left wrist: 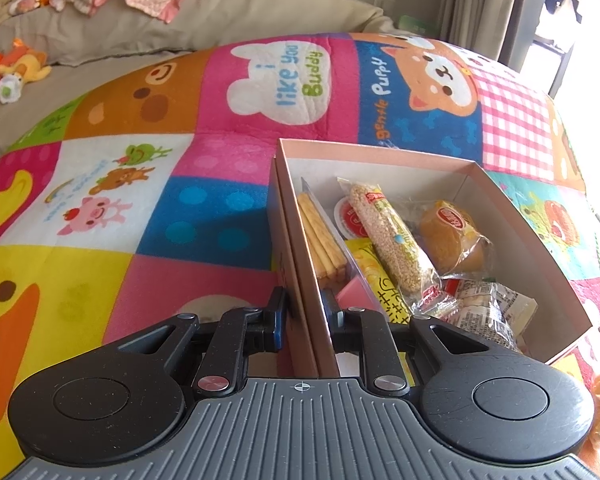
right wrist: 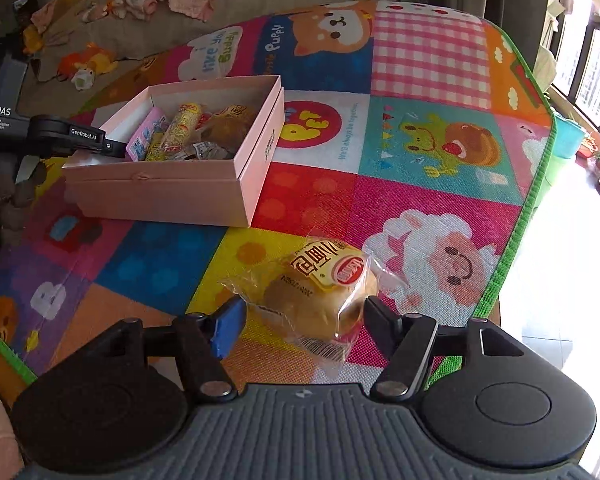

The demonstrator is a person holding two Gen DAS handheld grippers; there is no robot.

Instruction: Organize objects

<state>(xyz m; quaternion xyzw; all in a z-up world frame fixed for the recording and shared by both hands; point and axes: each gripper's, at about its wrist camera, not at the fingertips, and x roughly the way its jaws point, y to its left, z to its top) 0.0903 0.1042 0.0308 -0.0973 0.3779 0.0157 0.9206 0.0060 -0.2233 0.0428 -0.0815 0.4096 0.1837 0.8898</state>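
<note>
Bread bun in clear plastic wrap lies on the patchwork cartoon play mat, between the right gripper's wide jaws, near the mat's green edge. The left gripper pinches the pink cardboard box's side wall, snacks inside; open mat lies between box and bun.

Black claw, blue pads; ribbed grey housing, silver screws
</note>
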